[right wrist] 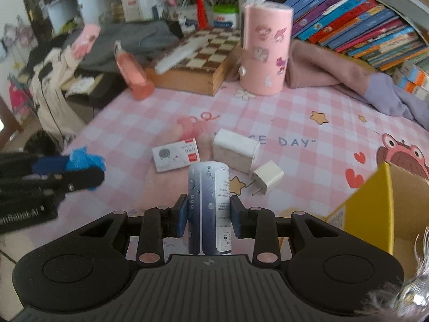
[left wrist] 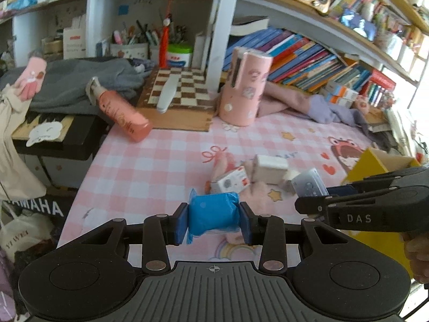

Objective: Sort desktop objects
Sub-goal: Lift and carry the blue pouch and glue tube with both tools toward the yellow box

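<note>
While both claws are loaded, the scene reads as follows.

Left claw (left wrist: 213, 221): pinching a blue soft packet (left wrist: 213, 214) between its blue pads, held above the pink checked bench cover (left wrist: 150, 161).
Right claw (right wrist: 208, 216): pinching a dark blue-and-white cylindrical container (right wrist: 207, 209), upright between its pads, above the same cover.
Loose items on the cover: a small white card box with a red tag (right wrist: 175, 155), a larger white block (right wrist: 236, 150) just beside it, and a cream plug adapter (right wrist: 266, 178) with its prongs pointing left.
Yellow box (right wrist: 367, 206): open carton at the right edge, near the right claw.
Farther back: a tall pink cylinder with stickers (right wrist: 265, 48) standing upright, a chessboard case (right wrist: 203, 61) beside it, and a pink bottle (right wrist: 134, 72) leaning against that case.
Behind: rows of books (right wrist: 362, 18) on a shelf.
</note>
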